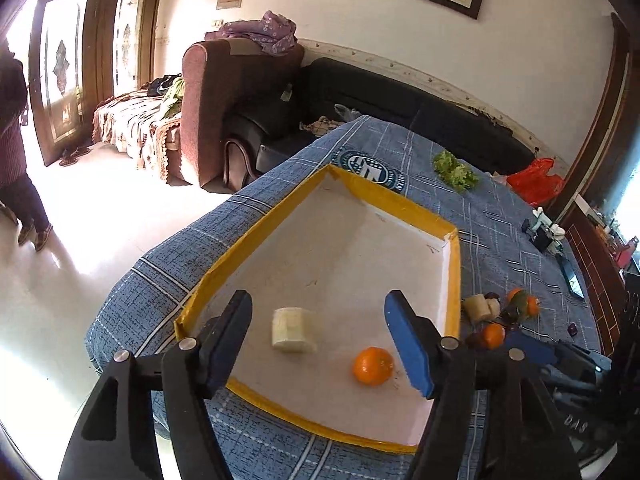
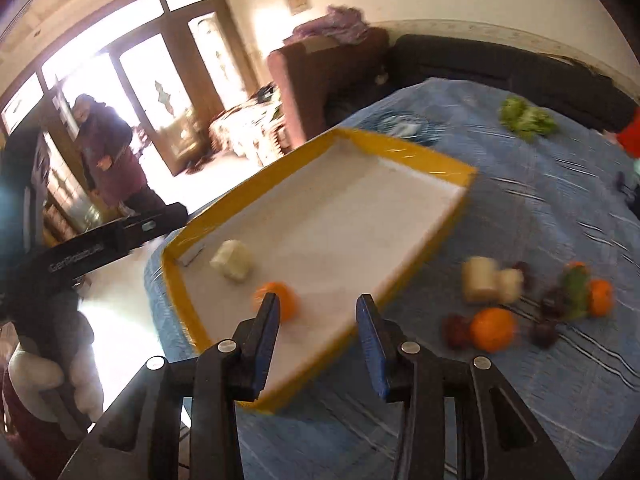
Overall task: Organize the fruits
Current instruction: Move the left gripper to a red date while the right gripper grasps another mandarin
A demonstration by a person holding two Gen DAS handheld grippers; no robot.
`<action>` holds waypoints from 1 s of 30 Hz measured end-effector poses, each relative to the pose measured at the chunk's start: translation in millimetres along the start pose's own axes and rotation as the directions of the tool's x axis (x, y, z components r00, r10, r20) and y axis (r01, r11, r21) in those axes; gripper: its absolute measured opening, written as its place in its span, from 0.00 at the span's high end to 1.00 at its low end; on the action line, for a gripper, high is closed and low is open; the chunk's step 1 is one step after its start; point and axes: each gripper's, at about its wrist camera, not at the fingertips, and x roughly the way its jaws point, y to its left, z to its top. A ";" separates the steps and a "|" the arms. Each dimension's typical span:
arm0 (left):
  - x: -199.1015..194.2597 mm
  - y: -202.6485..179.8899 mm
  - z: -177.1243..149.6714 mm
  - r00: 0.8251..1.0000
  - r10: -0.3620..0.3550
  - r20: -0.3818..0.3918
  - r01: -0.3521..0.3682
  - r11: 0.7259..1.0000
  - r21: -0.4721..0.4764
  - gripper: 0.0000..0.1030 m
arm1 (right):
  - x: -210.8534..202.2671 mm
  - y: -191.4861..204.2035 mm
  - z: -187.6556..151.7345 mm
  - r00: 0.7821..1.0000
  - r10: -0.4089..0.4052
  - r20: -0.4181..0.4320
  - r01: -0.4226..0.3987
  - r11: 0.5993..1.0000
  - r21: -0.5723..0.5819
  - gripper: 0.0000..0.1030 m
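Observation:
A yellow-rimmed white tray lies on a blue plaid tablecloth. In it lie a pale banana piece and an orange. My left gripper is open and empty above the tray's near end, jaws either side of both fruits. In the right wrist view the tray, banana piece and orange show again, blurred. My right gripper is open and empty over the tray's near right rim. Loose fruit lies right of the tray: banana pieces, an orange, dark fruits.
A green leafy bunch and a red bag lie at the table's far side. Small dark objects sit near the right edge. Sofas stand beyond the table. A person stands by the doors.

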 end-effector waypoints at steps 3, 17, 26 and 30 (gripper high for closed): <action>2.0 -26.8 -4.0 0.999 -0.053 0.005 0.053 0.998 0.037 0.30 | -29.9 -54.8 -12.0 0.996 -0.087 0.036 0.083 0.992 0.096 0.55; 61.7 -180.9 -60.1 0.959 -0.207 -0.195 0.267 0.888 0.375 0.68 | -41.6 -158.5 -45.7 0.994 -0.106 0.016 0.097 0.948 0.302 0.55; 60.5 -147.2 -52.3 0.963 -0.193 -0.186 0.245 0.913 0.325 0.68 | 16.7 -117.2 -20.3 0.999 -0.007 -0.033 0.012 0.988 0.151 0.55; 64.8 -146.8 -53.3 0.960 -0.193 -0.204 0.253 0.910 0.328 0.67 | 39.1 -112.6 -20.2 0.997 -0.015 -0.082 0.027 0.990 0.139 0.54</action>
